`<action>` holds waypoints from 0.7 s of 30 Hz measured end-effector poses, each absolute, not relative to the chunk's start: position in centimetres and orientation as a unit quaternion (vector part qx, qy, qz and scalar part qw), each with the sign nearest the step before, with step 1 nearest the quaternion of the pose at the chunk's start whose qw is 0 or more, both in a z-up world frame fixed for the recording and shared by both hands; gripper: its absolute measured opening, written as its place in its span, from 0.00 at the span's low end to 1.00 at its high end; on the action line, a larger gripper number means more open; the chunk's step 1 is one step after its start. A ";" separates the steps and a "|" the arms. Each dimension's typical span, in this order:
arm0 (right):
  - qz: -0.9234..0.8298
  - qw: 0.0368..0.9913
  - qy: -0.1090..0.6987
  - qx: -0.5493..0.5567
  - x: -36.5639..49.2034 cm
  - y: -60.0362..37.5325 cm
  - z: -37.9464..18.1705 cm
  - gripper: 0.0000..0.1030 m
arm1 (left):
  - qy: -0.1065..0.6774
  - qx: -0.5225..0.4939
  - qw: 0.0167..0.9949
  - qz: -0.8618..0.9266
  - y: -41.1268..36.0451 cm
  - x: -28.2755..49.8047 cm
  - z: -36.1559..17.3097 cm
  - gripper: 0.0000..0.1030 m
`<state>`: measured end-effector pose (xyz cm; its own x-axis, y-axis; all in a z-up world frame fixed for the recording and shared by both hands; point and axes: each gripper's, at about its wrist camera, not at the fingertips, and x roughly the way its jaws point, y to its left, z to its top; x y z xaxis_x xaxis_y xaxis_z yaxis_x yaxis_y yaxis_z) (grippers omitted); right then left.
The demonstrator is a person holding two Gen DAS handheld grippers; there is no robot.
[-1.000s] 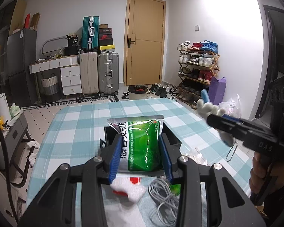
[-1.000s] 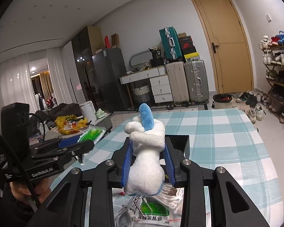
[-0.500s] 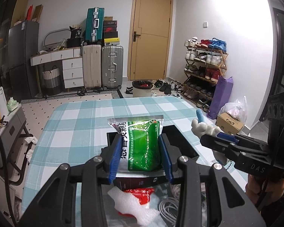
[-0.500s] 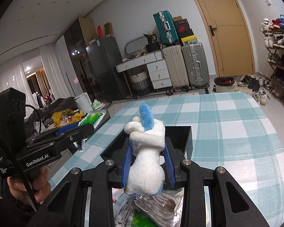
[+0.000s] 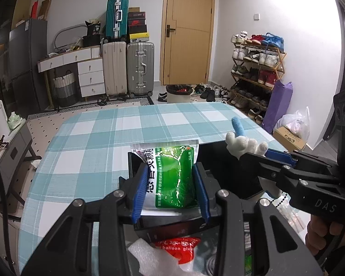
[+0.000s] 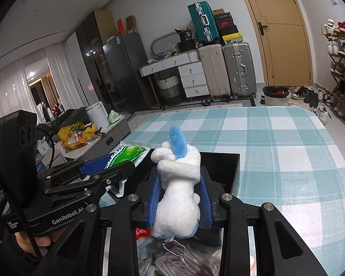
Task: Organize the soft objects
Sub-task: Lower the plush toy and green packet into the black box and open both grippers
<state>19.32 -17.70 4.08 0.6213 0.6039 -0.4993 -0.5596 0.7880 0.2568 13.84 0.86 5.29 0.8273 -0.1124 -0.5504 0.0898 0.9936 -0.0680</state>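
Observation:
My left gripper (image 5: 170, 188) is shut on a green and white pouch (image 5: 172, 174) and holds it over the left part of a black open box (image 5: 220, 158). The pouch also shows in the right wrist view (image 6: 126, 155). My right gripper (image 6: 180, 195) is shut on a white plush toy with a blue ear (image 6: 179, 184) and holds it above the same box (image 6: 220, 165). In the left wrist view the plush (image 5: 243, 143) sticks out of the right gripper at the box's right side.
The box sits on a table with a teal checked cloth (image 5: 99, 142). Near the front lie a red balloon-glue packet (image 5: 179, 248), white foam (image 5: 149, 255) and coiled grey cables (image 6: 184, 260). Suitcases, a drawer unit and a shoe rack stand beyond.
Both grippers have come lower and closer to the black box, each still holding its object. The right gripper with the plush has moved in beside the pouch.

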 end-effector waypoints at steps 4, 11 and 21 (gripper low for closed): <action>0.323 0.896 0.303 0.030 20.5 -16.9 3.3 0.31 | 0.307 -0.022 0.950 -0.050 1.0 14.9 4.3 0.37; 0.303 0.892 0.335 -0.011 22.0 -15.4 2.1 0.31 | 0.329 -0.008 0.943 -0.051 0.5 16.2 3.1 0.37; 0.291 0.881 0.370 -0.056 23.5 -15.2 0.8 0.31 | 0.364 -0.001 0.929 -0.069 -0.3 17.0 1.6 0.37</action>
